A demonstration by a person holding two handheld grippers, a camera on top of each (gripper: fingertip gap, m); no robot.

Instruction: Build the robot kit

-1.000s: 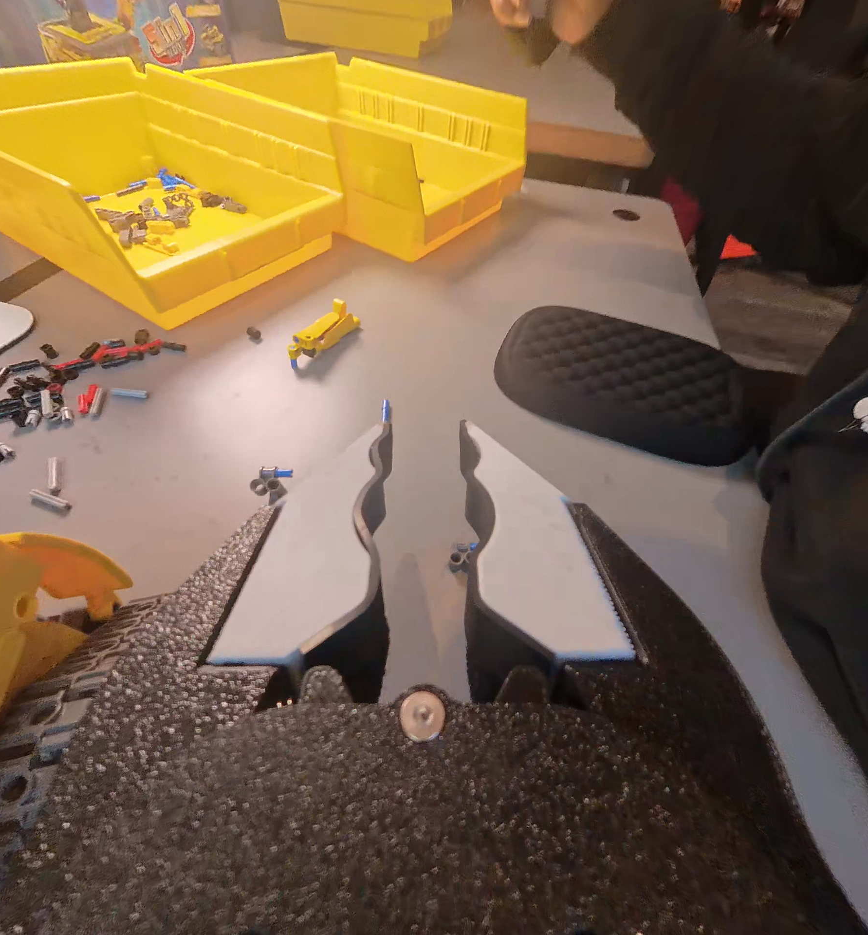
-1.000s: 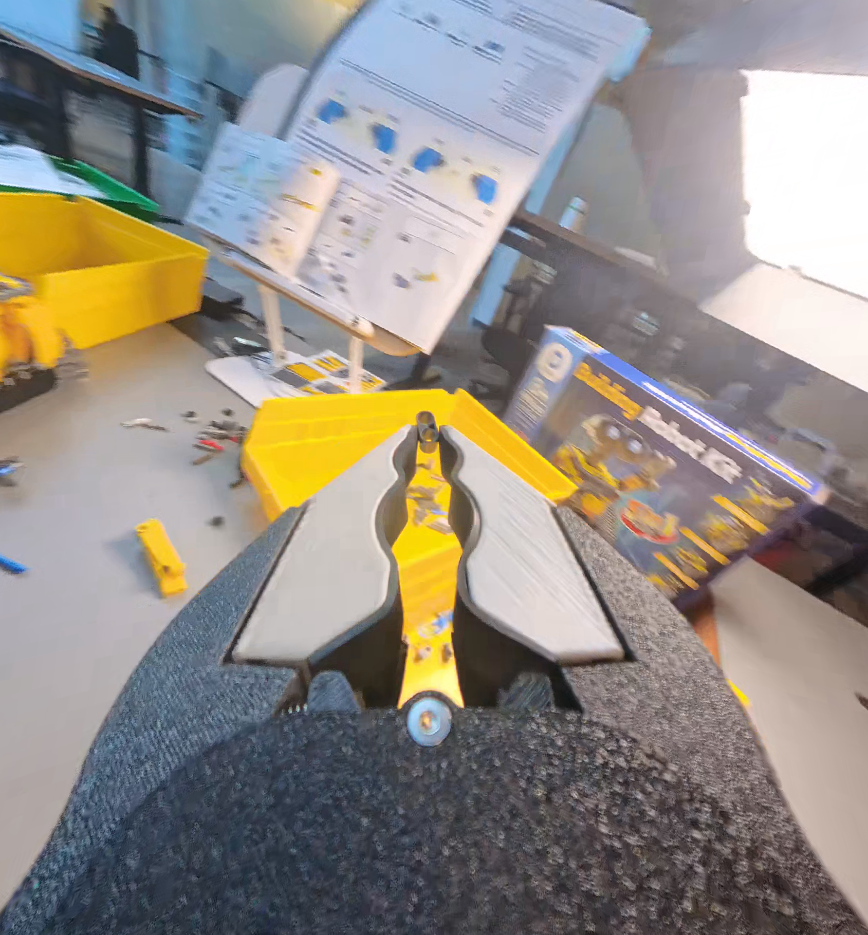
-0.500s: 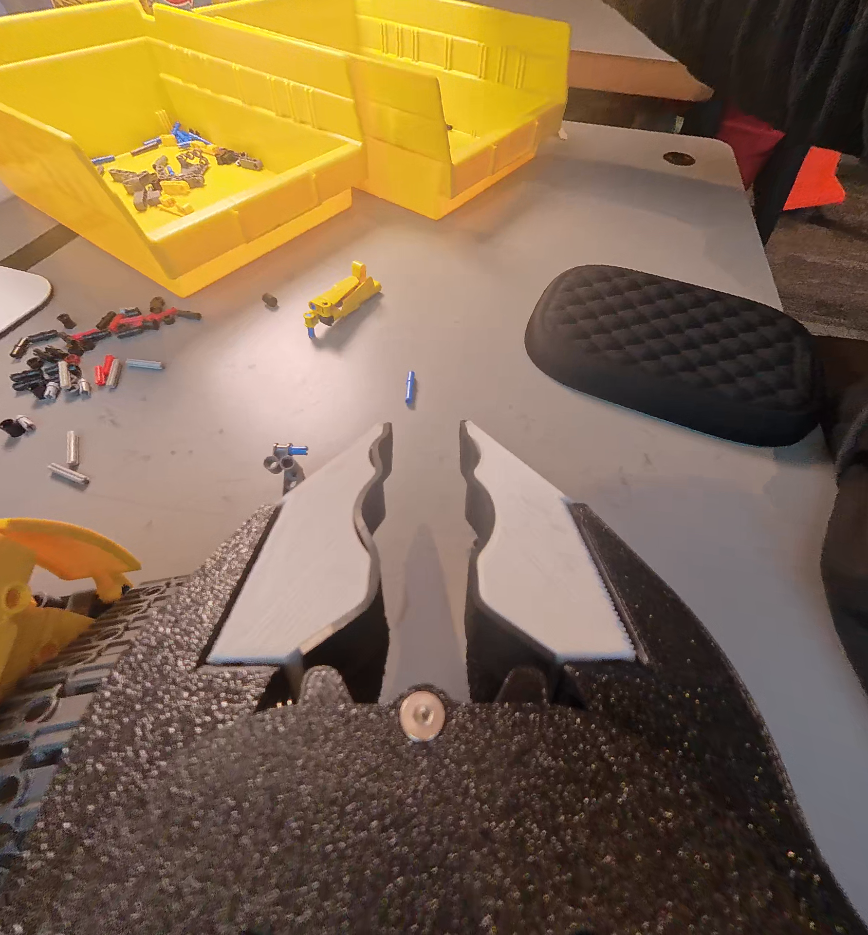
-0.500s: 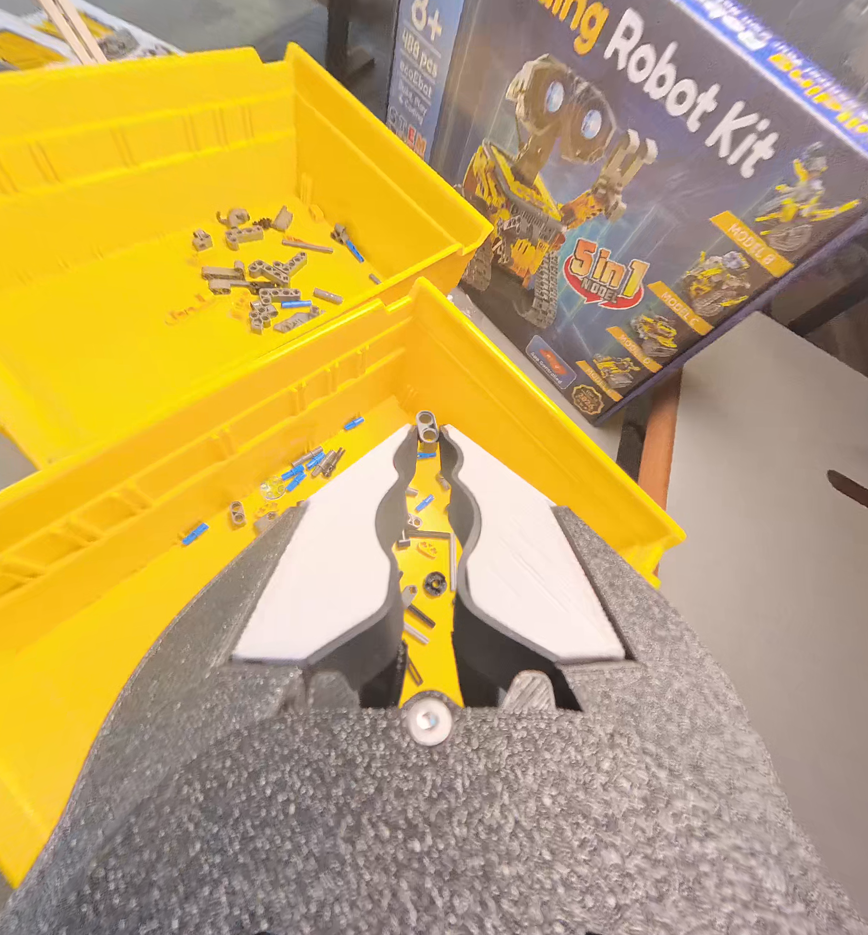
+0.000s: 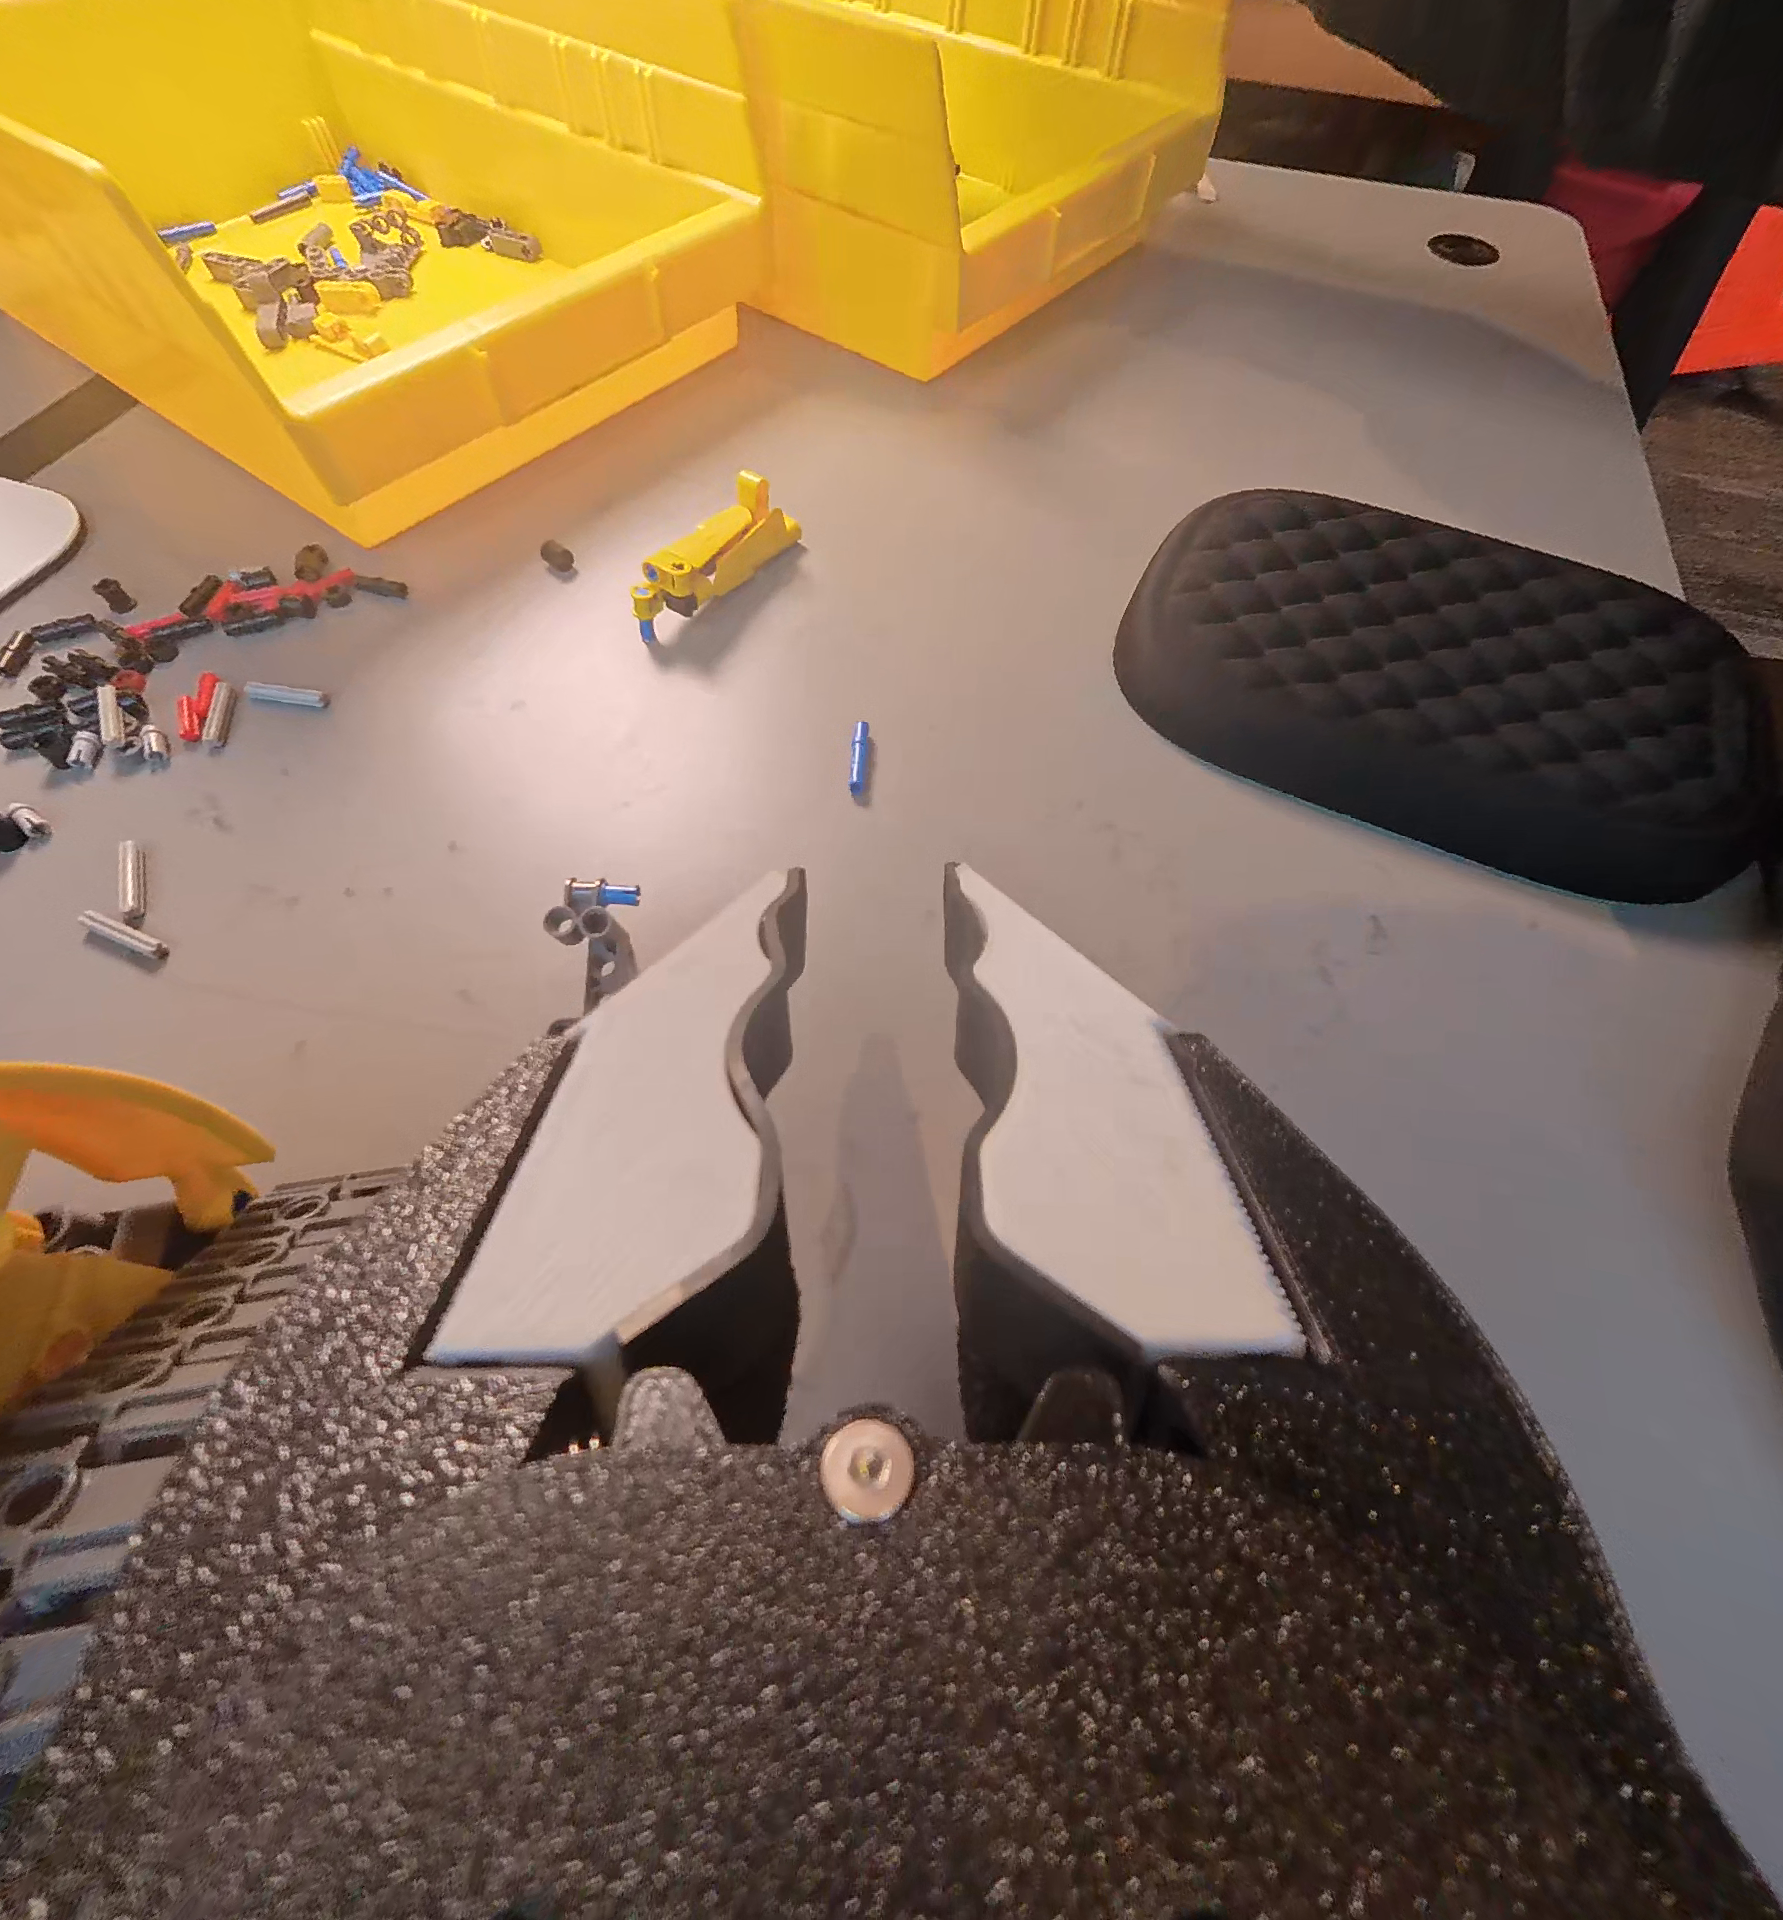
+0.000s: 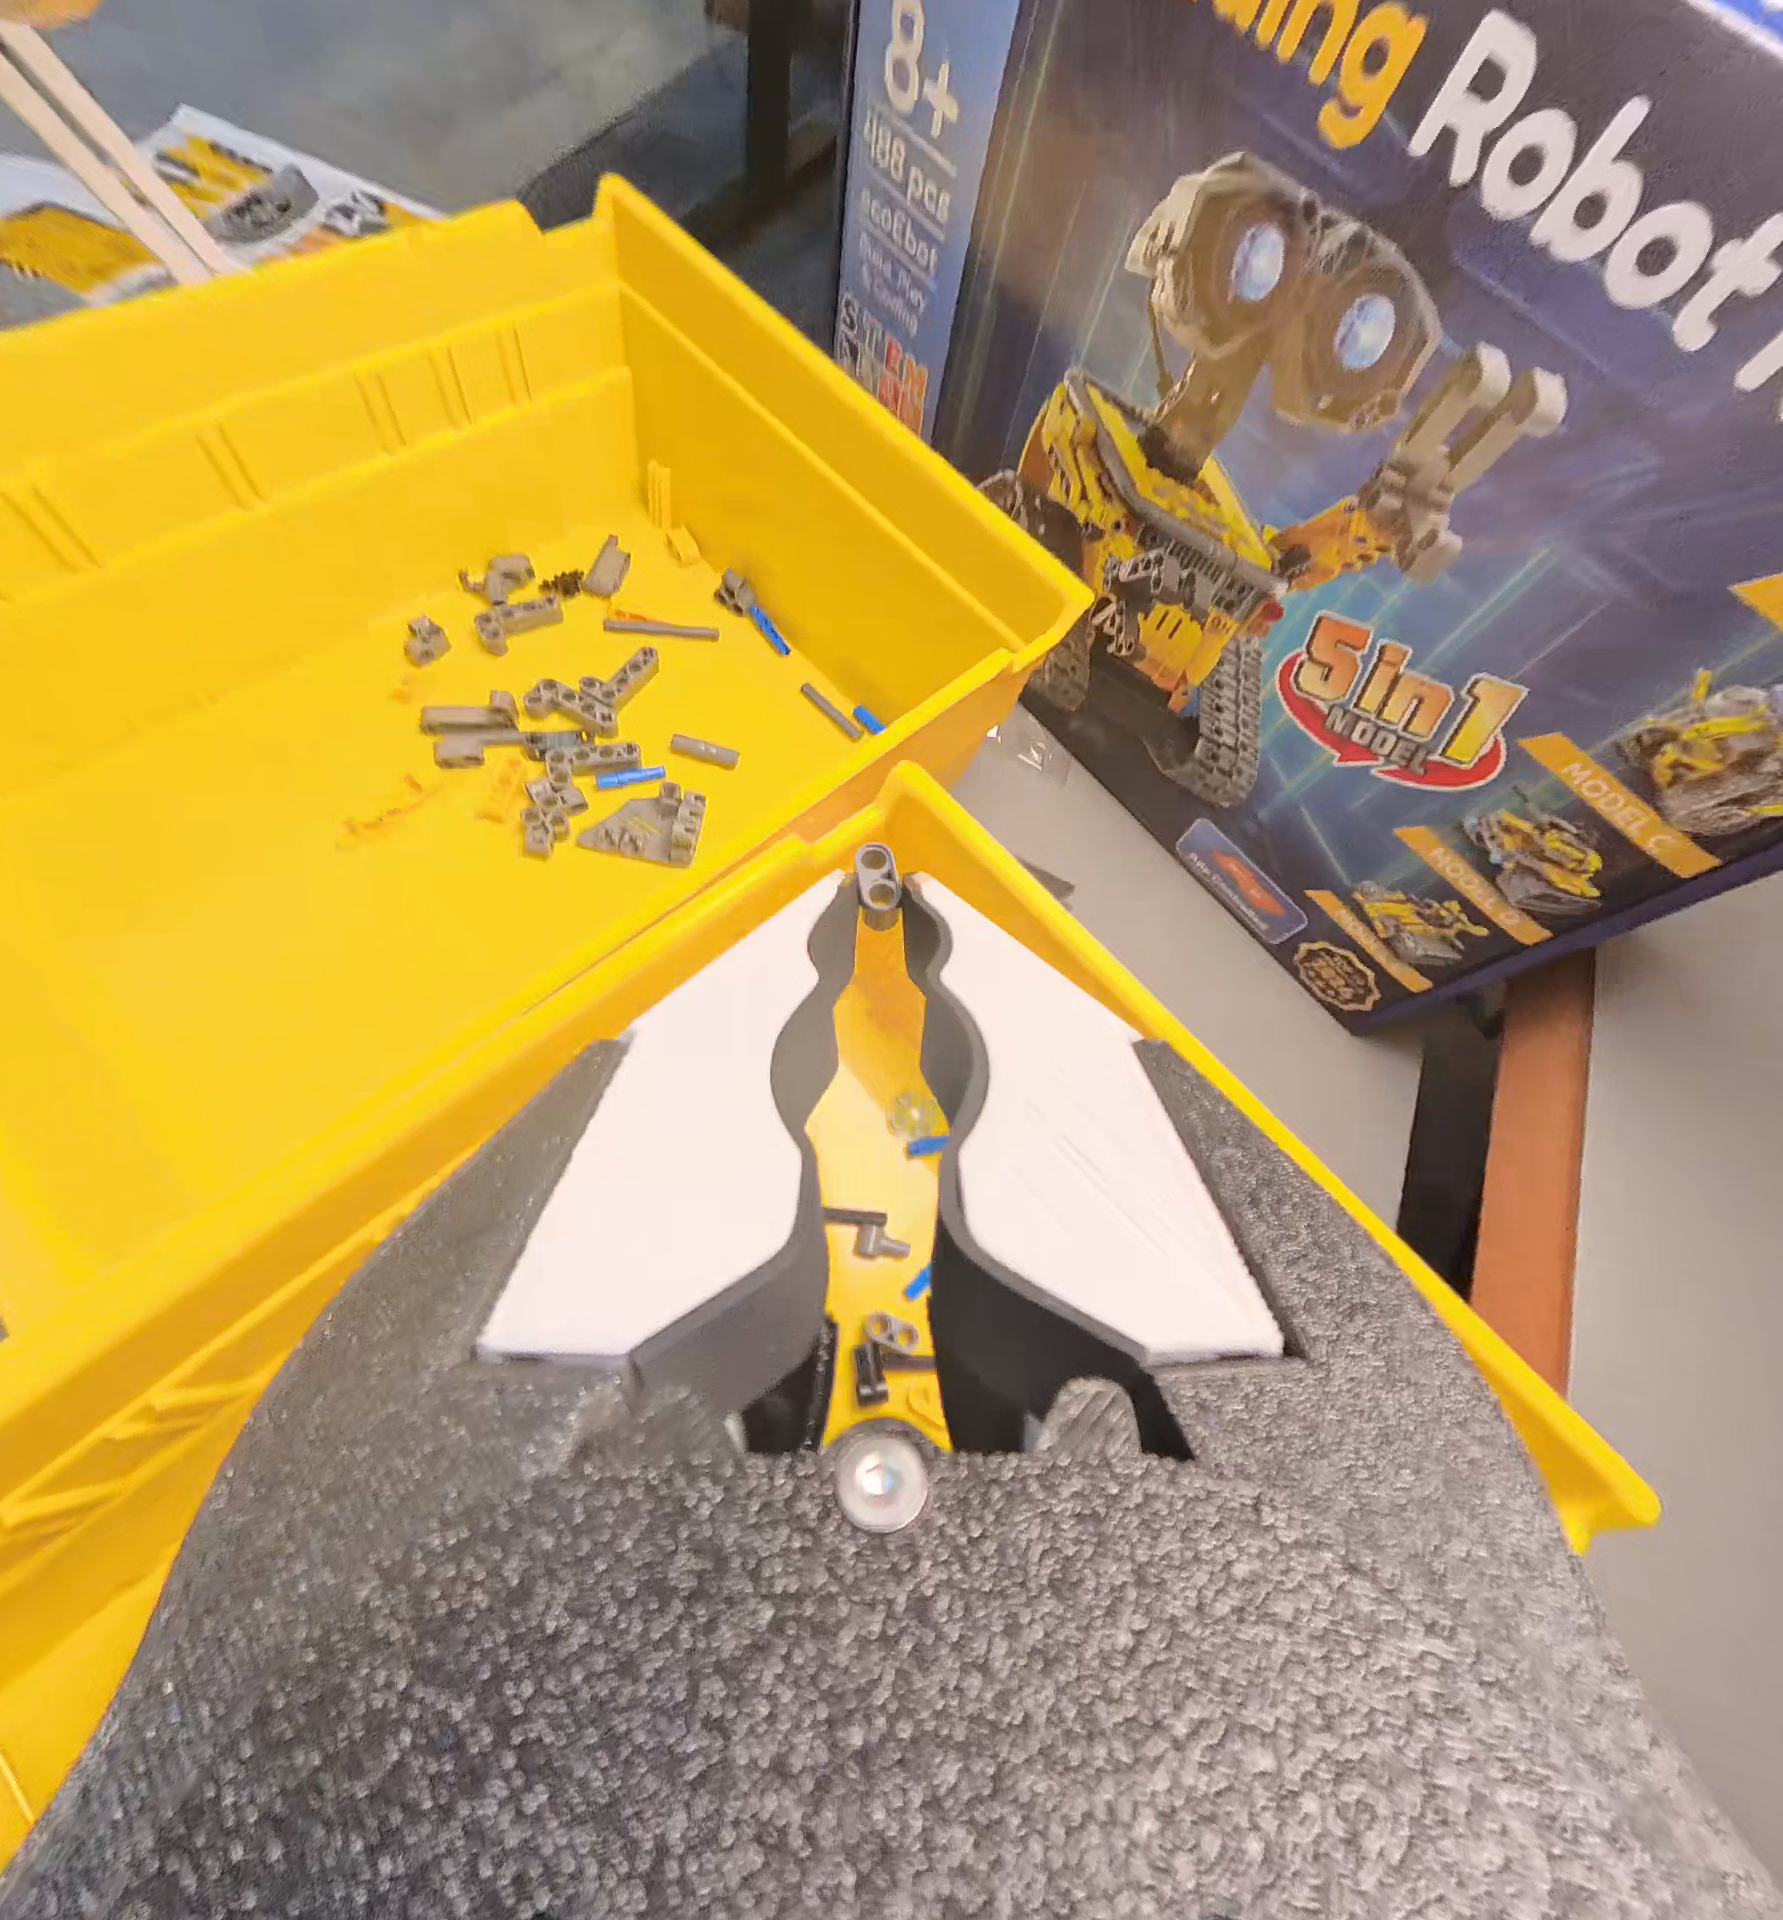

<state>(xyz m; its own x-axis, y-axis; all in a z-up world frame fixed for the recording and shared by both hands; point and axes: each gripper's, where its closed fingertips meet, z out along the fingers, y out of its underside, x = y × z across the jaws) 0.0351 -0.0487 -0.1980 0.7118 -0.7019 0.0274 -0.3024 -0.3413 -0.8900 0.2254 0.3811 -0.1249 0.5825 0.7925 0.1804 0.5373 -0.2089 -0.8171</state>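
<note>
Printed lettering on kit box (image 6: 1386, 520)

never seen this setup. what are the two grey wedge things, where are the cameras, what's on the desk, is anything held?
The grey wedges are the fingers of two handheld two-finger grippers, one in each of a person's hands. There is no robot arm. Each gripper carries a wide-angle camera looking forward along its fingers, so each picture is one gripper's own view.

Left wrist view: the left gripper is open and empty above a grey table. Ahead lie a small blue plastic pin, a small yellow brick assembly, a scatter of black, red and grey small parts, yellow plastic bins and a black quilted pad.

Right wrist view: the right gripper is shut on a small grey two-hole connector piece, over a yellow bin holding loose parts. A printed toy kit box stands behind.
</note>
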